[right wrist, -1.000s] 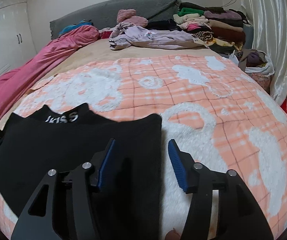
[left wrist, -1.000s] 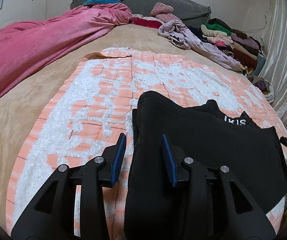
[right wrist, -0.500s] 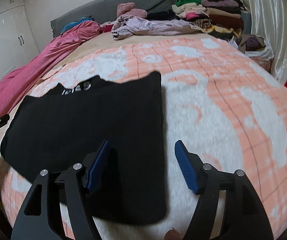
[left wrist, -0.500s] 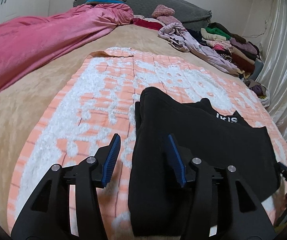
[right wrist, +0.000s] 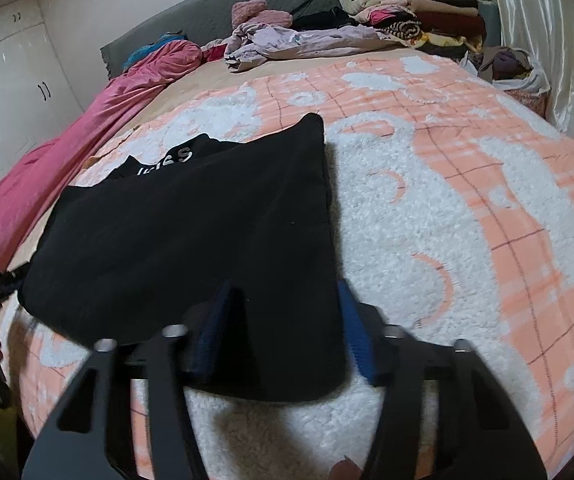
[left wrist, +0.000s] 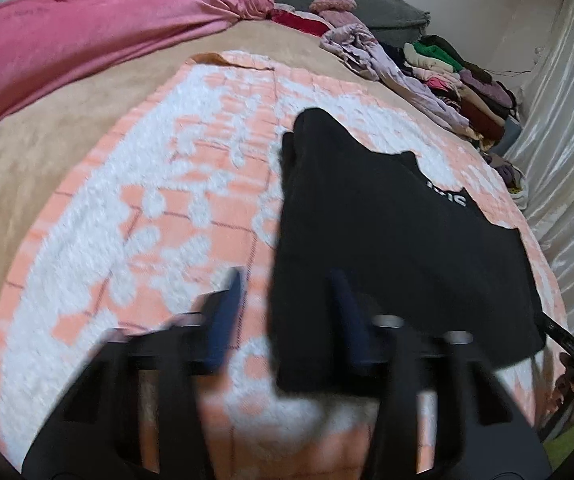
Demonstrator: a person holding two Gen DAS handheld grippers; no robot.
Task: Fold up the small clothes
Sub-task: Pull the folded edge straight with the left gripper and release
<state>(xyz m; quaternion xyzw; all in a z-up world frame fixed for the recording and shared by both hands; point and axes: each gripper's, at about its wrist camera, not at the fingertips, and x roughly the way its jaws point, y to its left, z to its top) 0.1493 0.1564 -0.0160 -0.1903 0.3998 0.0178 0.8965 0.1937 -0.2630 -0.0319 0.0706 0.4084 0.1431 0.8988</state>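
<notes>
The black garment (left wrist: 399,240) lay flat, already partly folded, on the peach-and-white blanket (left wrist: 127,216) spread over the bed, its white-lettered collar at the far edge. The left claw (left wrist: 285,316) straddled the garment's near left corner and its jaws were closing; the view was motion-blurred, the pads still stood visibly apart, and a firm pinch on the cloth could not be confirmed. The right claw (right wrist: 283,328) straddled the near right corner, jaws likewise closing, with the hem between the pads but no clear squeeze seen. Judgement: the step in hand was taking both near corners for the next fold. To do it well, each claw should bite all layers of the hem at matching depth, so the edge lifts level and the underlying blanket pile is not caught with it. The fold should then carry the near edge evenly toward the collar. Surroundings: a pink duvet (left wrist: 87,40) lay along the left side of the bed, a lilac garment (right wrist: 307,40) and a stack of folded clothes (right wrist: 415,12) sat near the headboard, well apart from the work. Nothing stood in the fold's path; the fluffy blanket was the only likely snag.
</notes>
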